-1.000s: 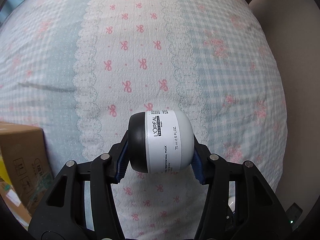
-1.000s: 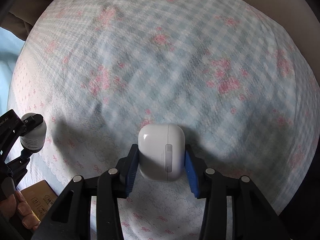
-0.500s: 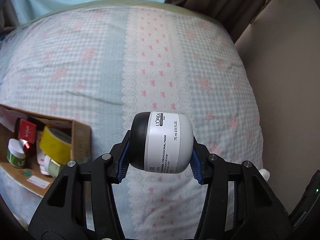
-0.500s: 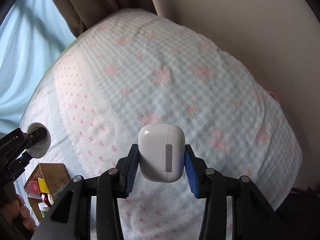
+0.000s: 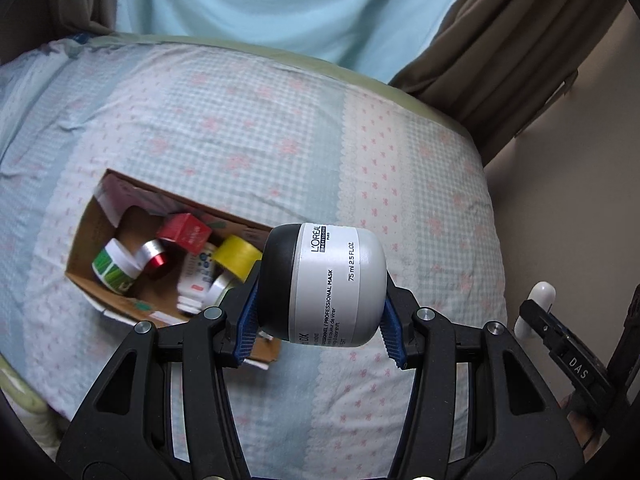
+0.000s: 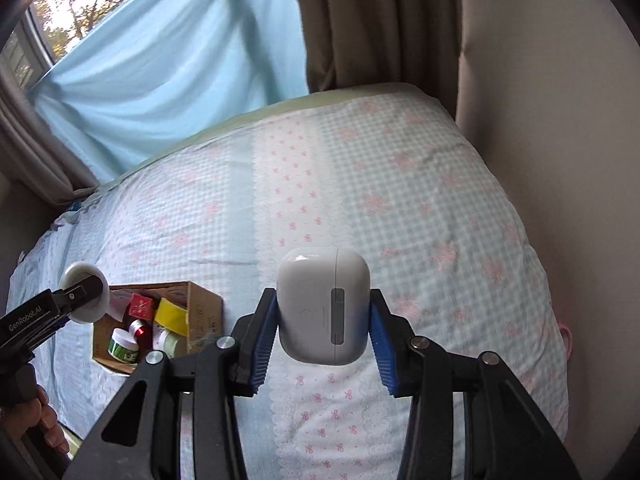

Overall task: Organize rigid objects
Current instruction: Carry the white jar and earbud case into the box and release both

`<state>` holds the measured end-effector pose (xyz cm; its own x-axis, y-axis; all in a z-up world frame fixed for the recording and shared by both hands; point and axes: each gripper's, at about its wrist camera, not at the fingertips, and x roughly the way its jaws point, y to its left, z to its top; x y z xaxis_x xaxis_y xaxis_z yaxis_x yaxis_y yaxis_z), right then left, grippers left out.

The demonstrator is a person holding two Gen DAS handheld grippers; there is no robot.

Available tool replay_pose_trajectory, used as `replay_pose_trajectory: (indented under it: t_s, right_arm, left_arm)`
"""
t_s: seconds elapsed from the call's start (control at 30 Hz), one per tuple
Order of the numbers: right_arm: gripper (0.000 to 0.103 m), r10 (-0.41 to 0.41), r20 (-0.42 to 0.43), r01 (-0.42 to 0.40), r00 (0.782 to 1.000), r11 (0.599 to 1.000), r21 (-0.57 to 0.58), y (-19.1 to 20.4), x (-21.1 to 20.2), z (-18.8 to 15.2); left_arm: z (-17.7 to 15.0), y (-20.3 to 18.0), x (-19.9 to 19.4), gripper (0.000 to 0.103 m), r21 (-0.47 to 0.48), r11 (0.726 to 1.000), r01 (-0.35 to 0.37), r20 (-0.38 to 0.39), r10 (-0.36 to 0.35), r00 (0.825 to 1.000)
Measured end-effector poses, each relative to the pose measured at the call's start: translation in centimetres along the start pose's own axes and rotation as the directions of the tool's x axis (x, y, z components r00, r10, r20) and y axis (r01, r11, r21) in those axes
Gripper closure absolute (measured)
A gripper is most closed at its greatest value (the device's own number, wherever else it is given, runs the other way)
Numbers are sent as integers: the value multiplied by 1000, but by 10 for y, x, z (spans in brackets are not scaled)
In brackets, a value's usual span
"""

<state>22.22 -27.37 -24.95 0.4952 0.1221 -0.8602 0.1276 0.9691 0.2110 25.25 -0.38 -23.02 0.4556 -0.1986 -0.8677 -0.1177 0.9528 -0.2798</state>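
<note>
My left gripper [image 5: 320, 322] is shut on a white L'Oréal jar with a black lid [image 5: 328, 284], held high above the bed. My right gripper [image 6: 322, 346] is shut on a white earbud case [image 6: 324, 306], also held above the bed. An open cardboard box [image 5: 86, 236] lies on the bed at left, holding a green-labelled jar [image 5: 114, 266], a red box [image 5: 184, 232], a yellow tape roll [image 5: 236, 258] and other small items. The box also shows in the right wrist view [image 6: 204, 308], with the left gripper and jar [image 6: 86, 298] above it.
The bed [image 5: 224, 128] has a checked blue and pink floral cover. A blue curtain [image 5: 280, 4] and brown drapes [image 5: 520, 40] hang behind it. A beige wall [image 6: 552, 120] runs along the bed's right side. The right gripper's side shows at the left view's right edge [image 5: 576, 364].
Both grippers have risen and tilted up with their objects still held. The box with its contents, the curtains and the wall have come into view.
</note>
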Motion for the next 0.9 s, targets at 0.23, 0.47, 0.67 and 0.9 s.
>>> replay_pose_trajectory:
  t_s: [0.23, 0.47, 0.67, 0.9]
  right_arm:
    - [62, 125, -39, -128, 991, 989, -72, 81, 0, -4]
    - [62, 142, -93, -149, 986, 985, -82, 165, 19, -20]
    - [62, 137, -148, -139, 980, 990, -7, 227, 55, -36]
    - [62, 159, -220, -150, 962, 987, 57, 280, 101, -56]
  left_arm:
    - [3, 75, -24, 56, -35, 999, 1, 2, -1, 1000]
    - [31, 150, -22, 56, -2, 999, 33, -40, -33, 999]
    - [55, 204, 3, 56, 74, 996, 56, -106, -48, 993]
    - [63, 250, 47, 56, 135, 989, 59, -200, -31, 979]
